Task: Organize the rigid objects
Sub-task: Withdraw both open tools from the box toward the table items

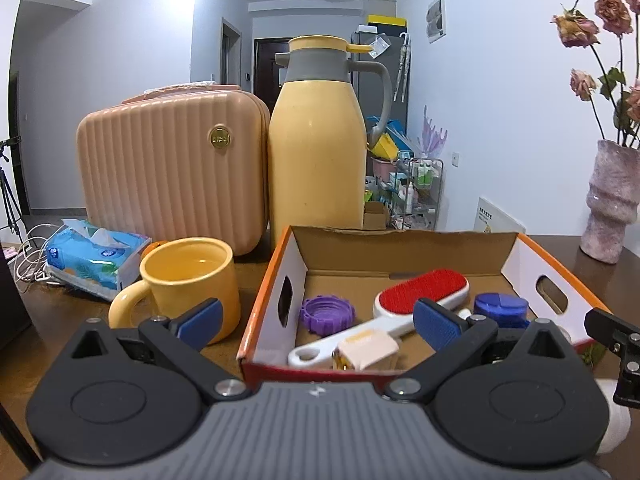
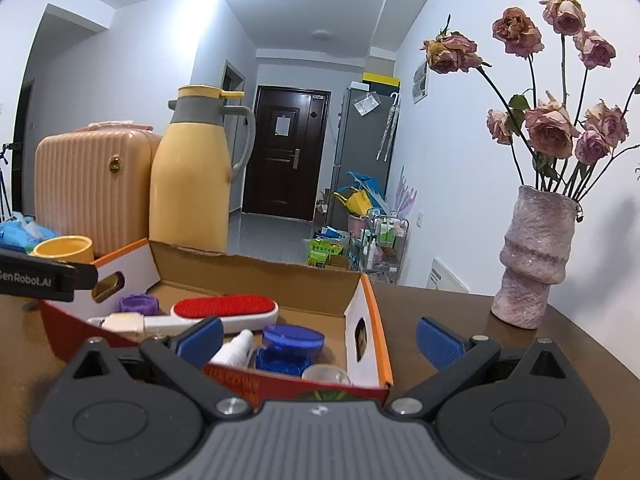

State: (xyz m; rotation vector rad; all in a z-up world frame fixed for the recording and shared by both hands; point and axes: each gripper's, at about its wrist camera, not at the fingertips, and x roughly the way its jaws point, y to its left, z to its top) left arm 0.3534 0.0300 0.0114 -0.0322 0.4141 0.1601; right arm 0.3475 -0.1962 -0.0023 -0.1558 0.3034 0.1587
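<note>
Dark wooden table (image 2: pixel 460 320) carried a cardboard box (image 1: pixel 400 252), yellow mug (image 1: pixel 188 280) just beside it — tissue pack (image 1: pixel 92 256), ribbed pink case (image 1: pixel 172 172) and yellow jug (image 1: pixel 316 152) behind; pink vase (image 2: pixel 534 260) well apart.

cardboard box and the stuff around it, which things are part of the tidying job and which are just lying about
Part of the job:
cardboard box
lint brush
purple lid
blue container
white bottle
beige clip-like item
both tongs, open and empty: left tongs, right tongs

Likely just lying about:
yellow mug
thermos jug
pink case
tissue pack
vase of dried roses
</note>
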